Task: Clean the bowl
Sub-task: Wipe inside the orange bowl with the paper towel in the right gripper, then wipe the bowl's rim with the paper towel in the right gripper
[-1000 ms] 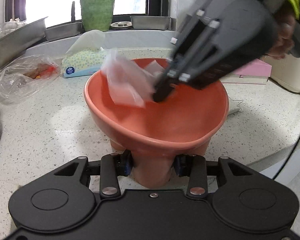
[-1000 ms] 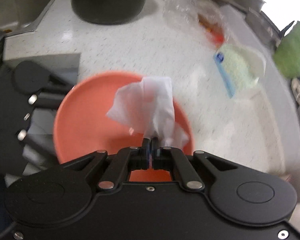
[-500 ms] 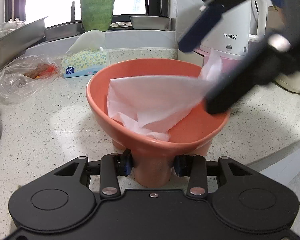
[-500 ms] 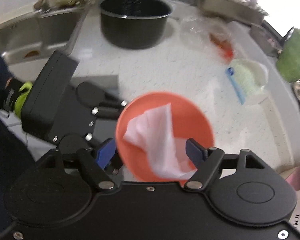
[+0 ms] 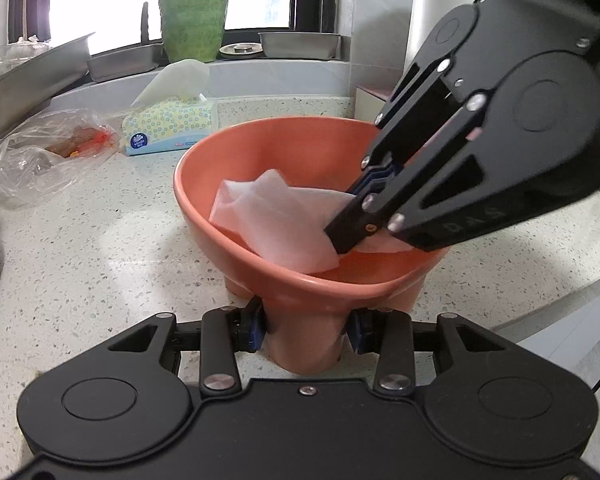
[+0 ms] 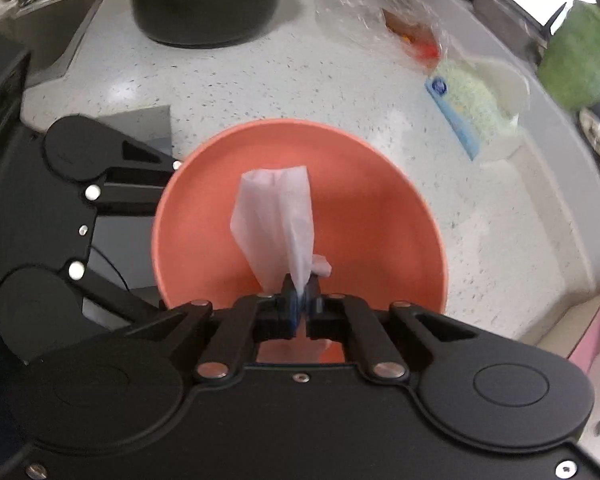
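A salmon-pink footed bowl (image 5: 236, 160) stands on the speckled counter. My left gripper (image 5: 306, 330) is shut on the bowl's foot and holds it steady. My right gripper (image 6: 300, 304) is shut on a white tissue (image 6: 278, 220) and reaches into the bowl from the right. In the left wrist view the tissue (image 5: 276, 216) lies against the bowl's inner wall, with the right gripper (image 5: 350, 222) pinching its right end. The bowl (image 6: 380, 224) fills the middle of the right wrist view.
A tissue box (image 5: 168, 128), a plastic bag (image 5: 40, 156) with food scraps and a green plant pot (image 5: 194, 20) stand behind the bowl. A black pot (image 6: 206, 0) stands farther off on the counter. Steel trays (image 5: 32, 76) line the window sill. The counter edge is at the right.
Half a second ago my right gripper was open and raised, with the tissue lying loose in the bowl. Now it has come back down and shut on the tissue. The left gripper has not moved.
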Demonstrator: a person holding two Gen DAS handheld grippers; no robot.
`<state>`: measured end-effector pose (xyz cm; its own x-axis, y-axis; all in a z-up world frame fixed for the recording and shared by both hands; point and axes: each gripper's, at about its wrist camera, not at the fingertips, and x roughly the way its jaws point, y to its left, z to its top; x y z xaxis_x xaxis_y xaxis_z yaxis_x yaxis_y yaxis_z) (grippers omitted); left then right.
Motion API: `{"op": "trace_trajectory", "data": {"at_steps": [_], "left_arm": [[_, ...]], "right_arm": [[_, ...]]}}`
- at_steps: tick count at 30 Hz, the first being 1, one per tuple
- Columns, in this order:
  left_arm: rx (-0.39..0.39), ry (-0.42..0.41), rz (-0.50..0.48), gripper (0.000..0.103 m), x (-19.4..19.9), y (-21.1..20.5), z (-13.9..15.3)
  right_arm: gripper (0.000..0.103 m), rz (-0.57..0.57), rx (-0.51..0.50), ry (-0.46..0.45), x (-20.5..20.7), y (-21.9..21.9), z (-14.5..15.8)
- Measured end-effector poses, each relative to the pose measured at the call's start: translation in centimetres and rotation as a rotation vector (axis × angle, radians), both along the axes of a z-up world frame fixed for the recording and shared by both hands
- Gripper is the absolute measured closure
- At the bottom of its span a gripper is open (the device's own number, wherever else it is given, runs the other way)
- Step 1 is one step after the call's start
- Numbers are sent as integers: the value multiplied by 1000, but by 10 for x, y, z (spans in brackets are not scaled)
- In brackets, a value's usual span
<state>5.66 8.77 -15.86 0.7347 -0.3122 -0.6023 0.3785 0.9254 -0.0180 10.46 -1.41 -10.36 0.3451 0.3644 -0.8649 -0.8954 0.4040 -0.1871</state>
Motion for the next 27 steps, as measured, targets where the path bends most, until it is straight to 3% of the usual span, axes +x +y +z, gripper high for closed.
{"op": "trace_trajectory", "data": {"at_steps": [2,5,16,24,27], "left_arm": [[0,1,-4,64,0,0,0],[0,-1,-5,64,0,0,-1],[-6,-4,3,65,-3,3,-1],[1,-1,15,65,-3,2,0],[4,0,19,65,-3,1,0]], "right_arm": [[99,52,14,17,-5,2,5],[99,66,43,-30,-5,13,12],[99,-34,-29,-151,26,-12,27],[98,63,-43,-95,-18,-25,18],[98,69,-1,-82,-33,-14,16]]}}
